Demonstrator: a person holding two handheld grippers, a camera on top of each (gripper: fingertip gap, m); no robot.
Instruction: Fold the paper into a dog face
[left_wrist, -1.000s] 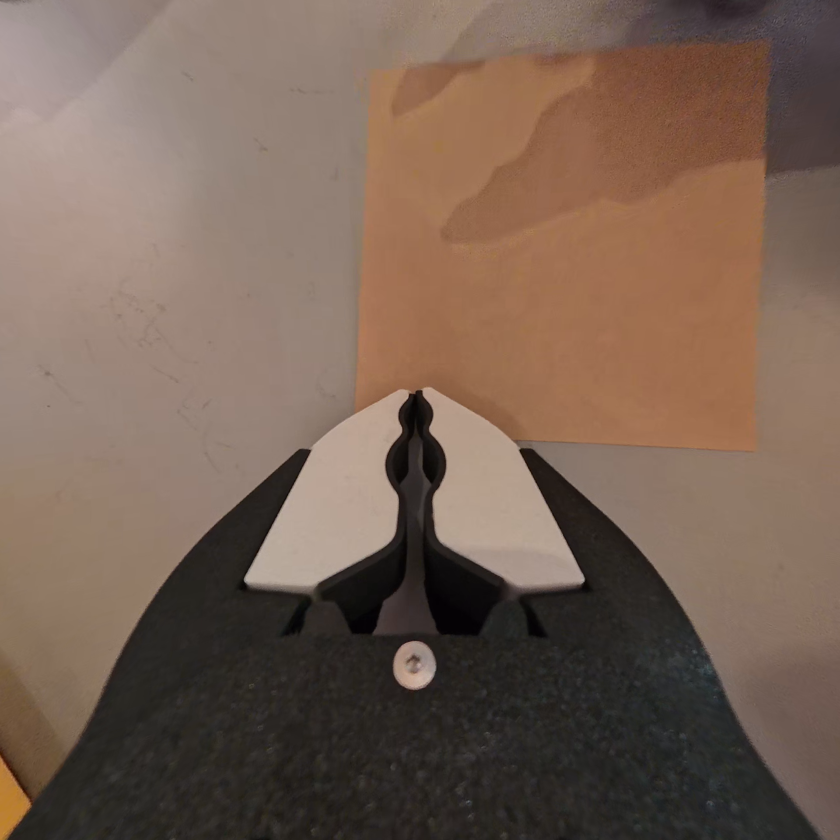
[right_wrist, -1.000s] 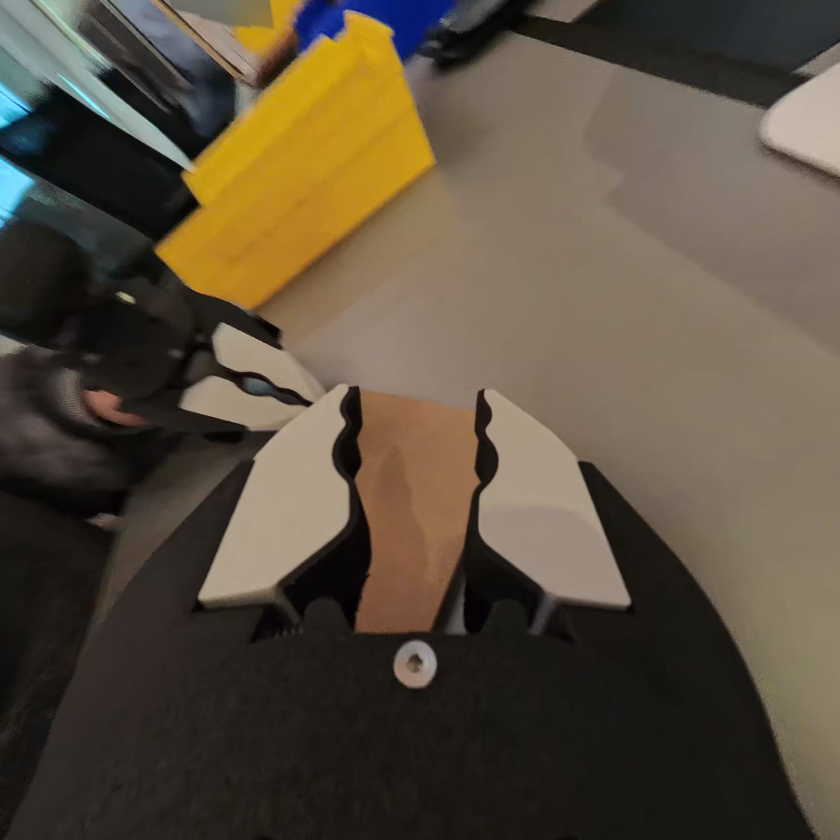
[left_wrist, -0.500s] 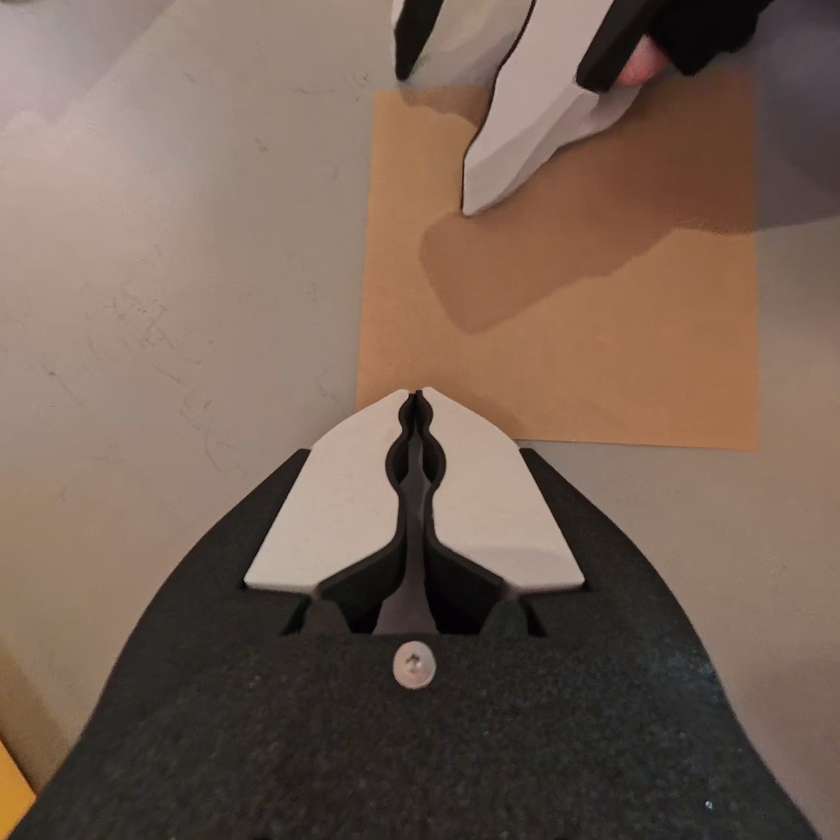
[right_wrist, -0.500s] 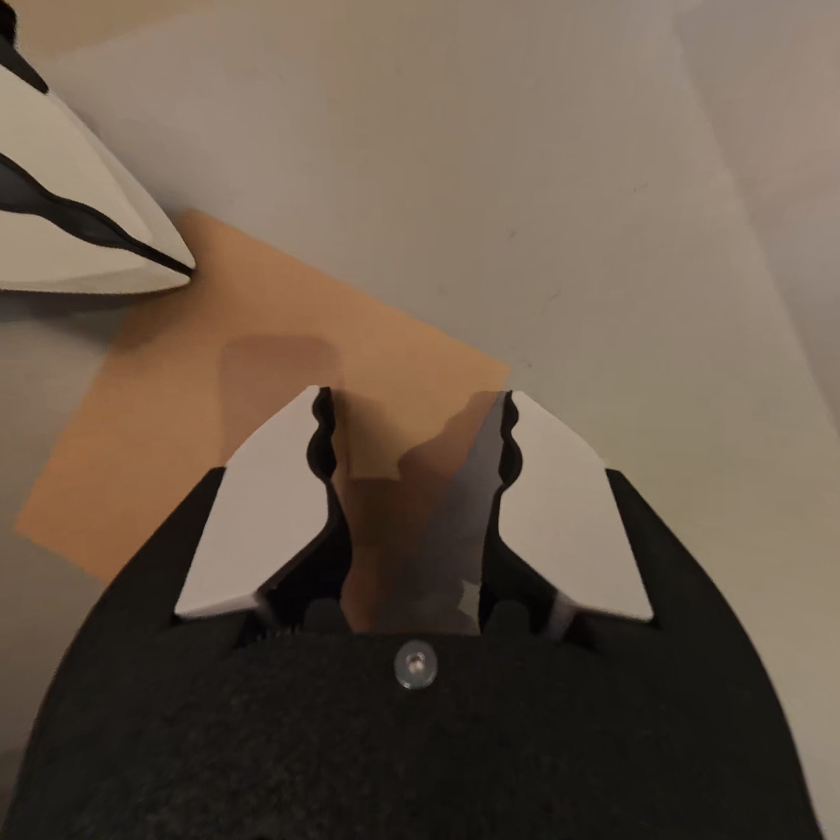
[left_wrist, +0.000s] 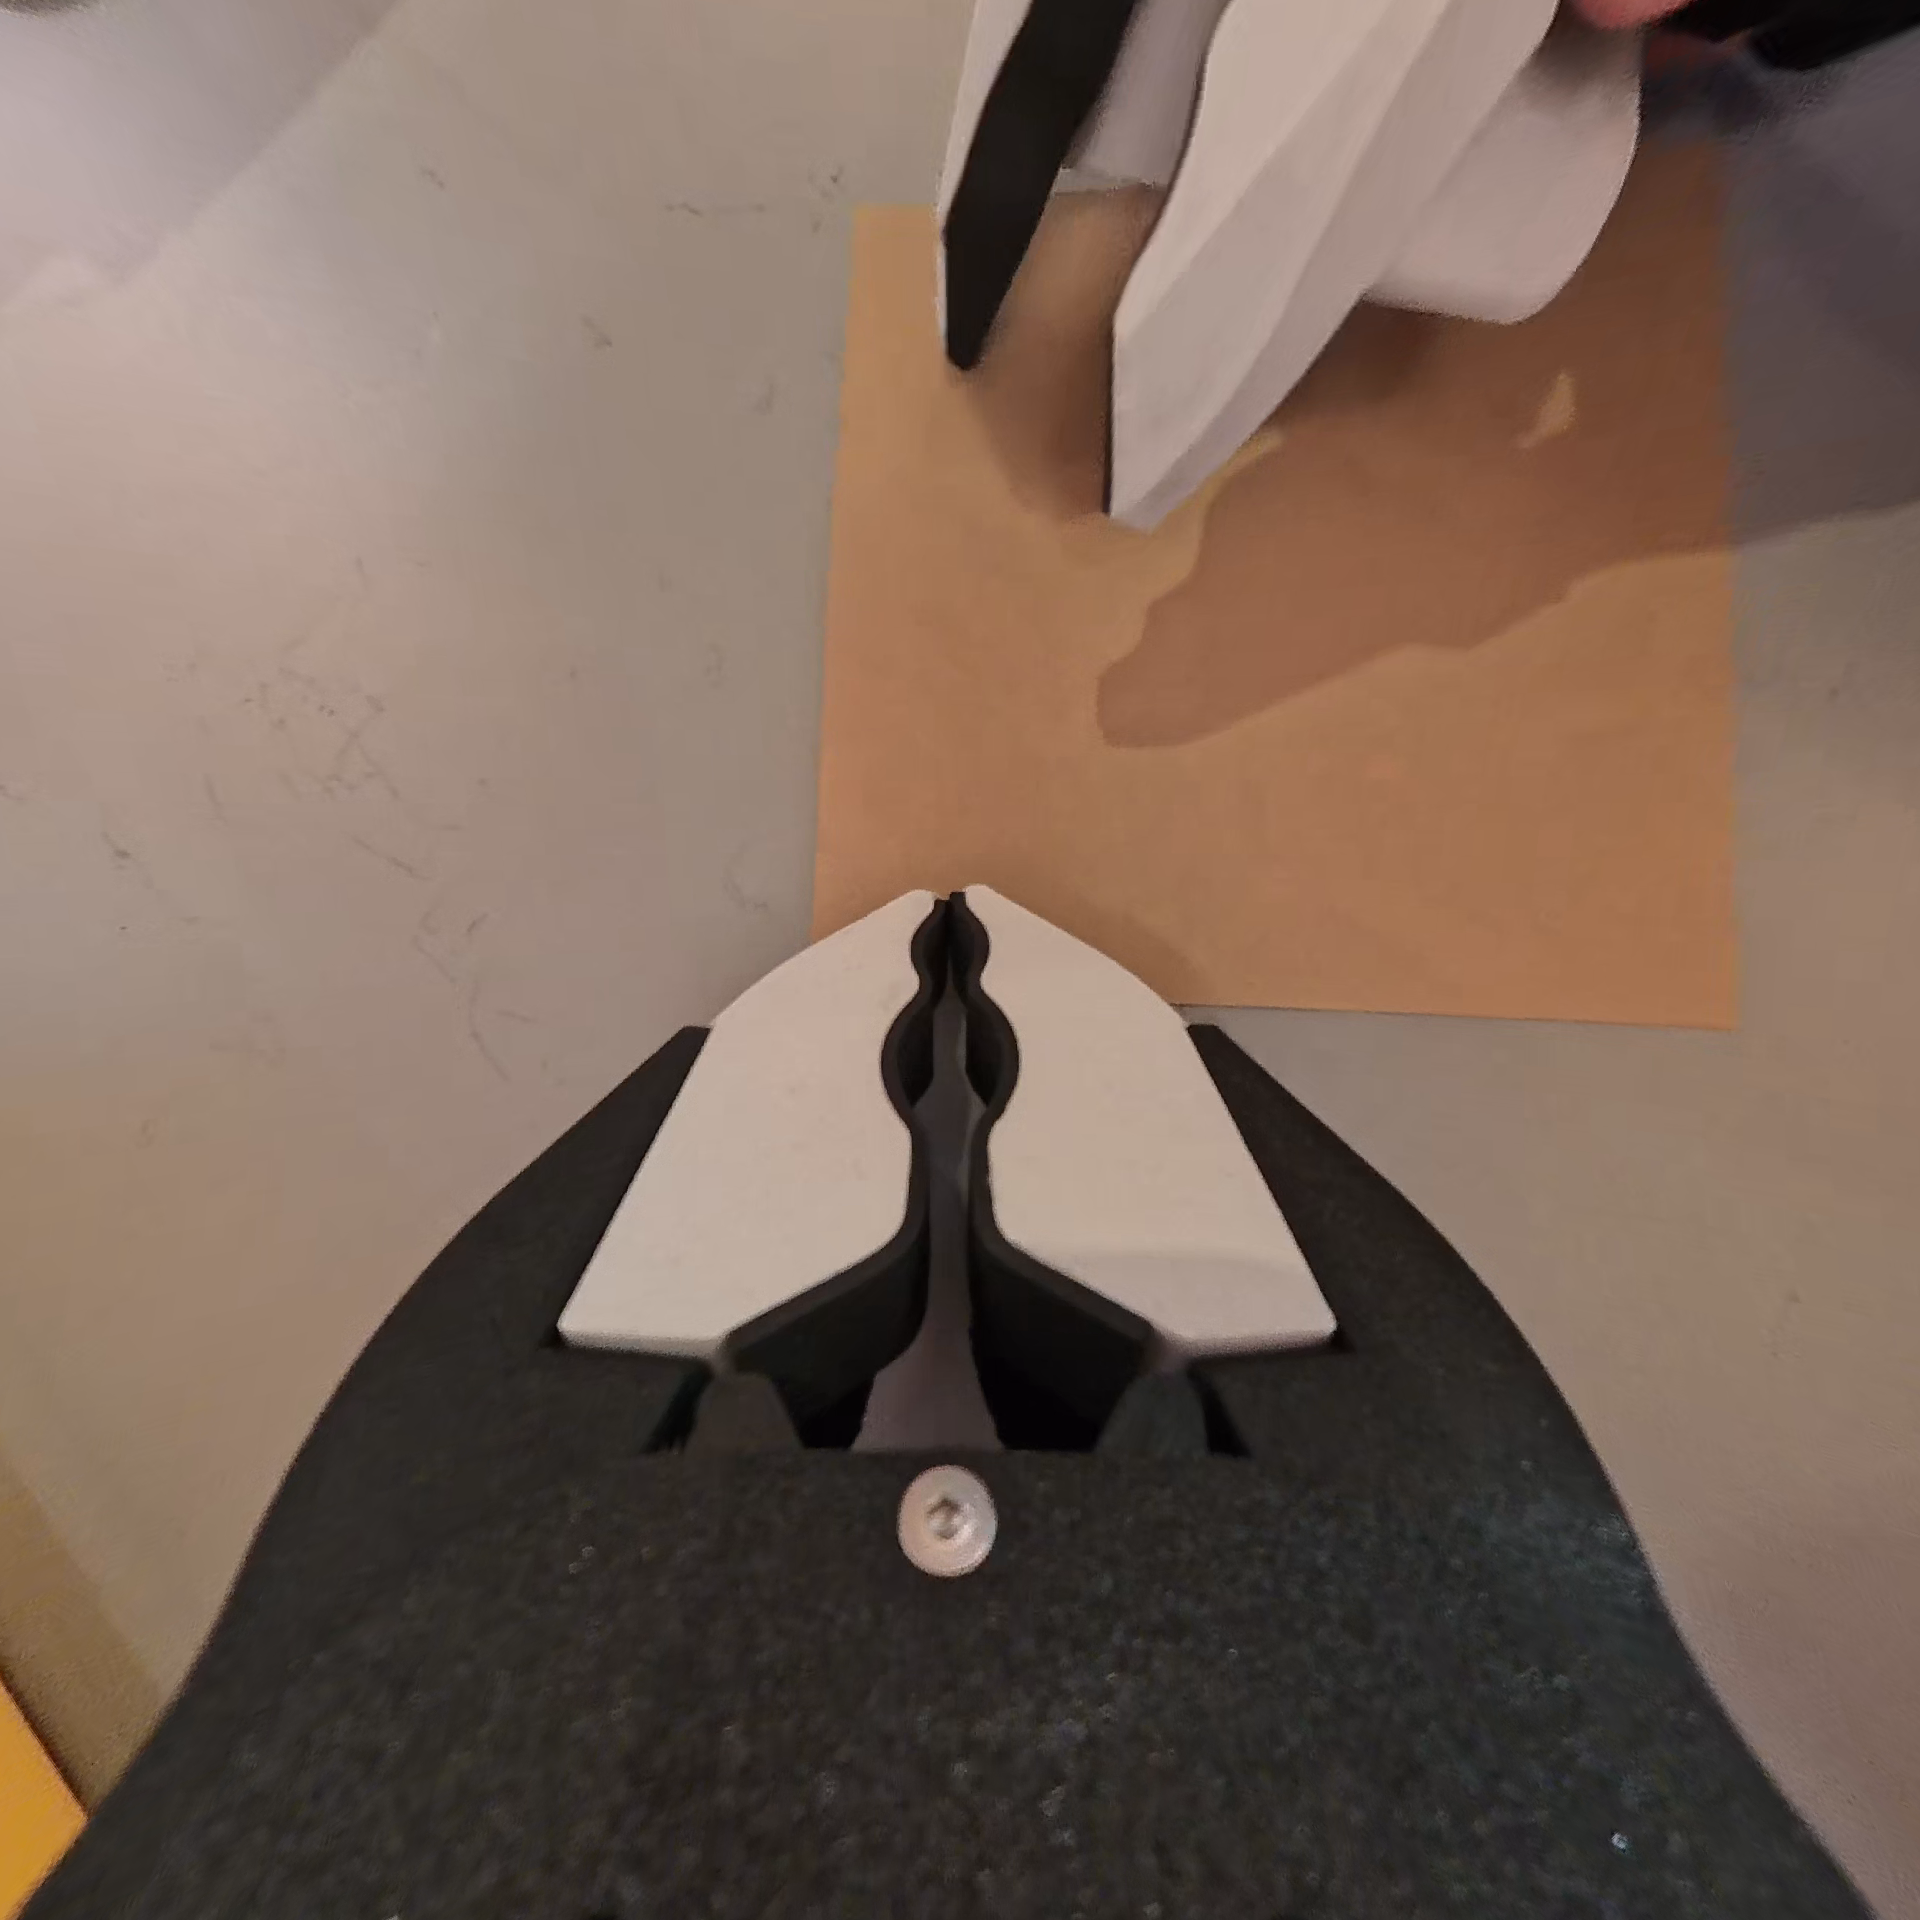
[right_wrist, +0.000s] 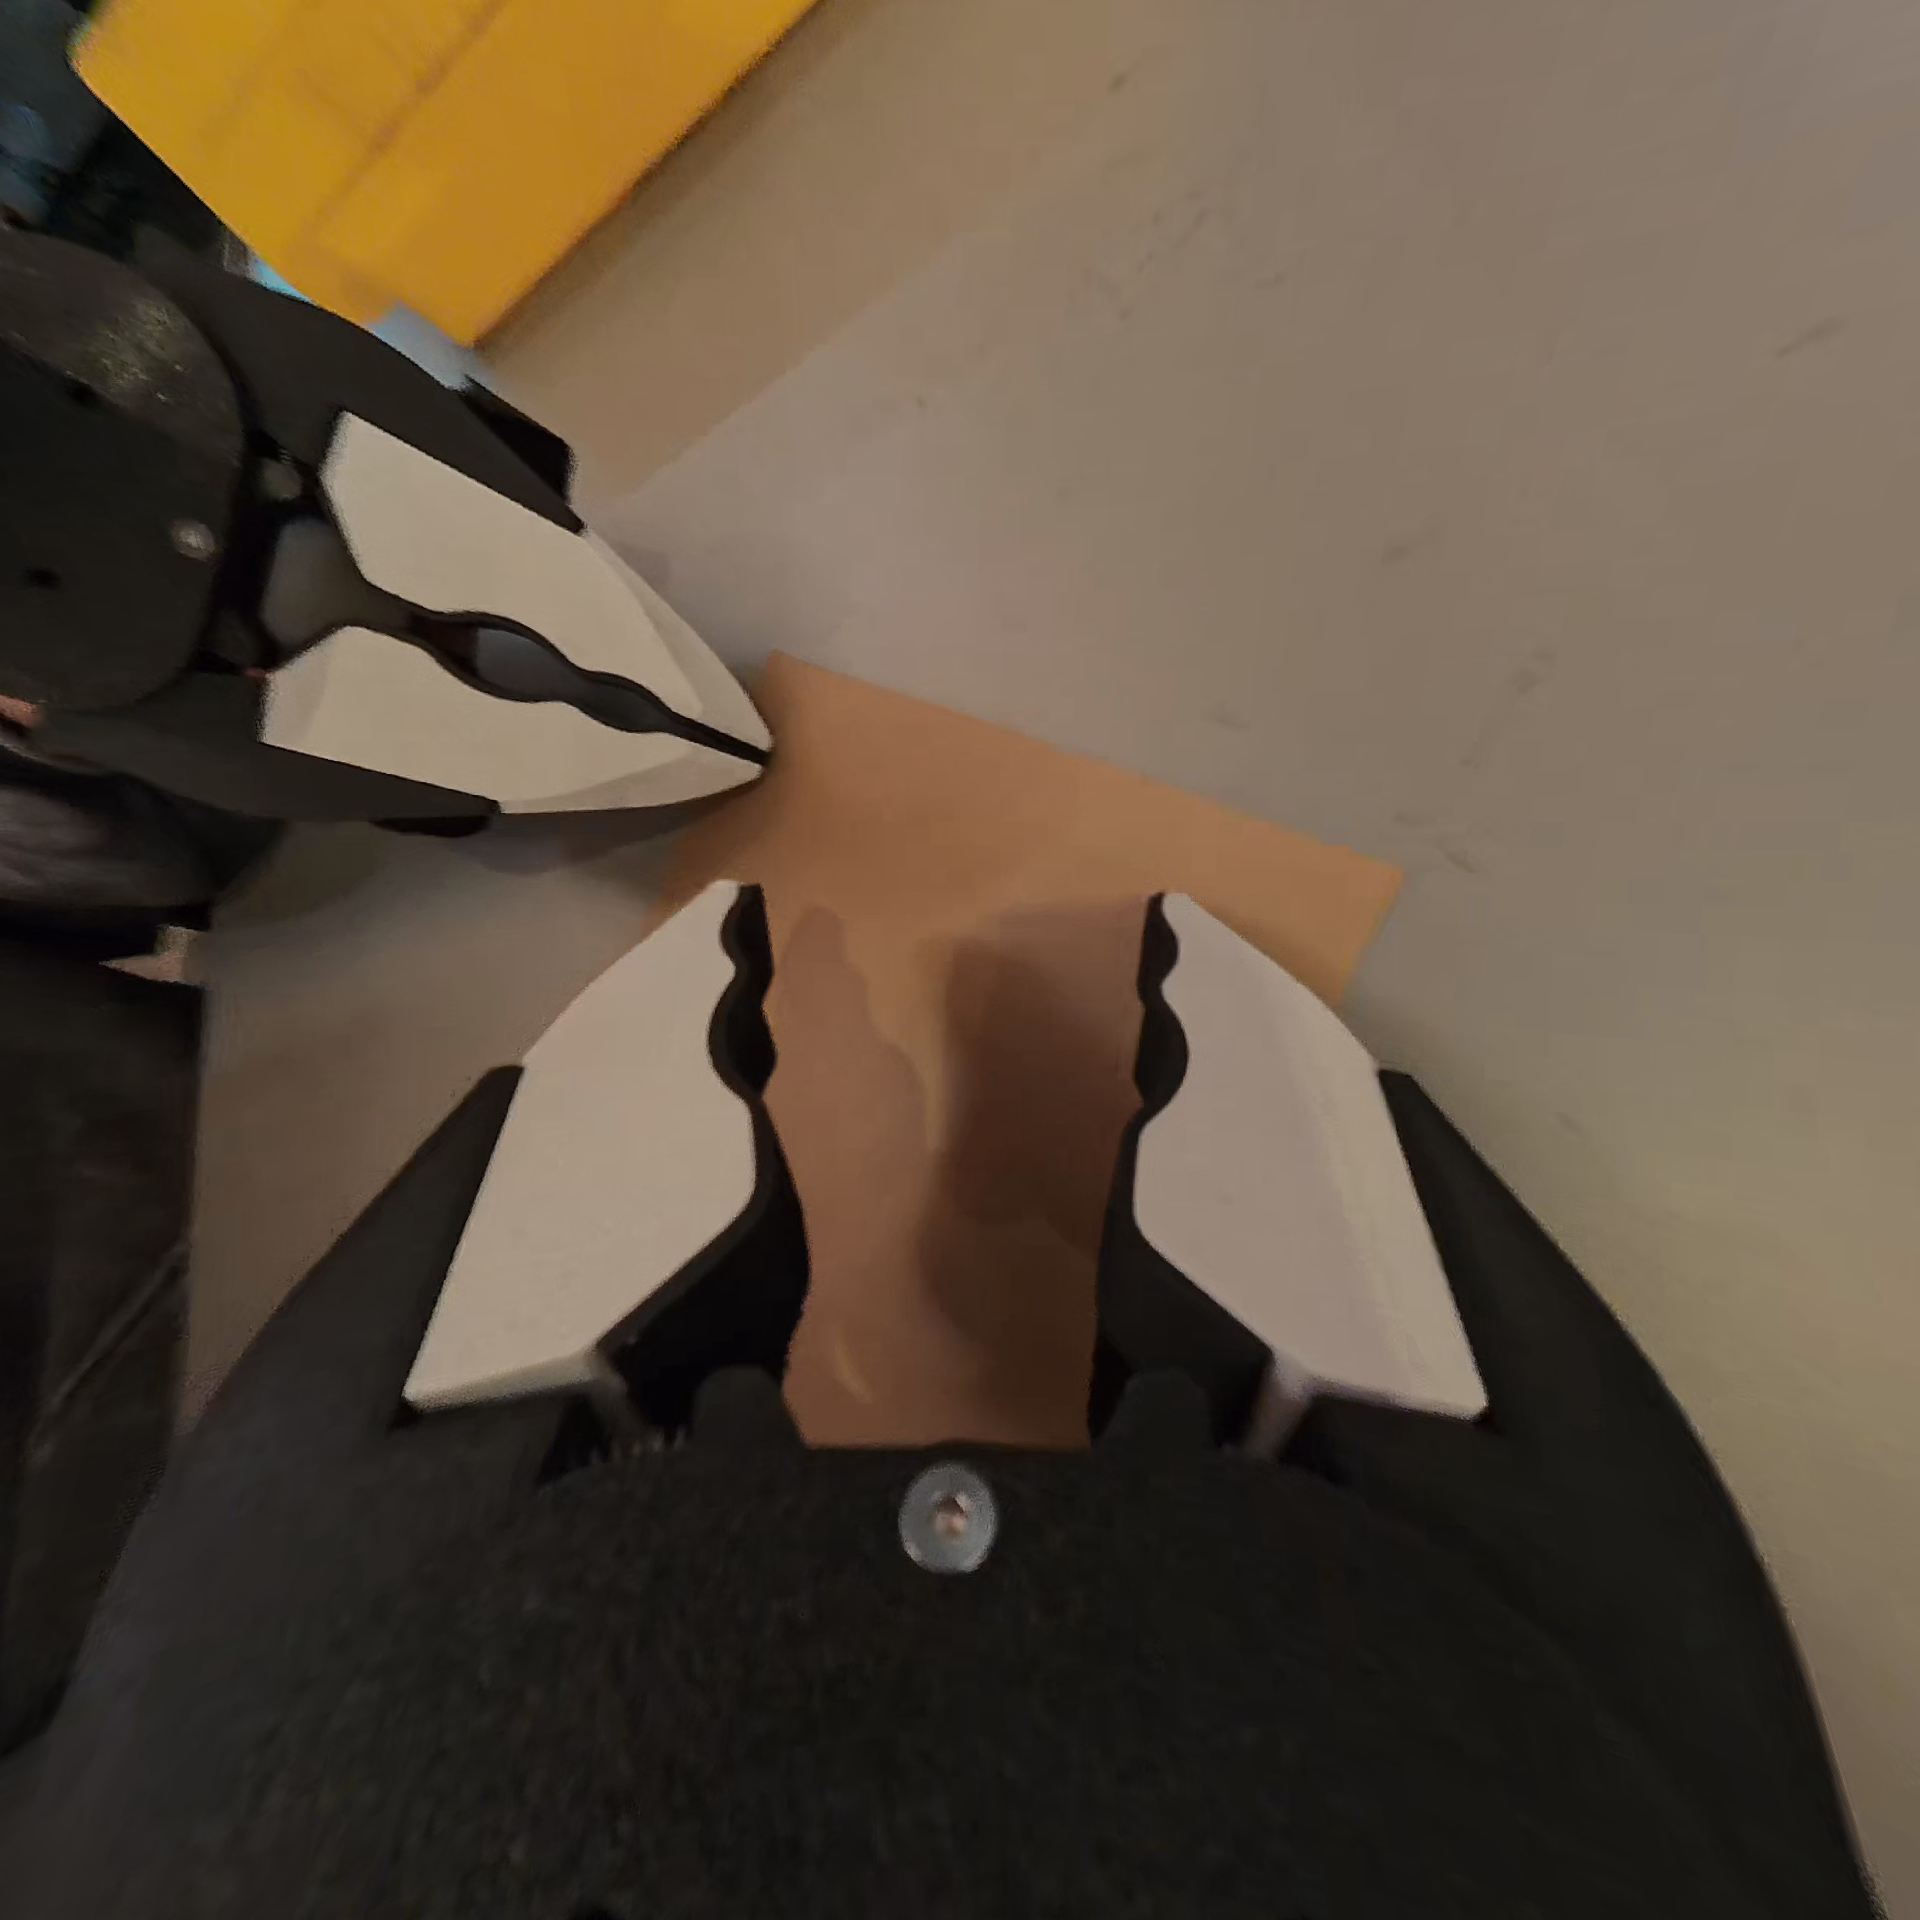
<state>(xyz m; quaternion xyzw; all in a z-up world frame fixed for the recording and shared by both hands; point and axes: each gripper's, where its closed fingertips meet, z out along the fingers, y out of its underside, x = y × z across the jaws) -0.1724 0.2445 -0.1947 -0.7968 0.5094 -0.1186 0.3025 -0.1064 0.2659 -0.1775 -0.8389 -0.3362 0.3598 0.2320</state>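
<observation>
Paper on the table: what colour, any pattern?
Plain tan-orange paper, no print, only shadows across it. Left wrist view shows it best.

Your paper is a single square sheet, tan to light brown, matte and plain on the upper face. It lies flat on the grey surface, unfolded, with no crease visible anywhere. All visible edges are straight and the visible corners are sharp and lie down against the surface. In your left wrist view, its near edge runs level across the frame and its sides run straight away from you; the far edge is partly hidden. In your right wrist view the sheet sits turned at an angle, one corner pointing right. Dark shadow patches fall across its middle.
</observation>
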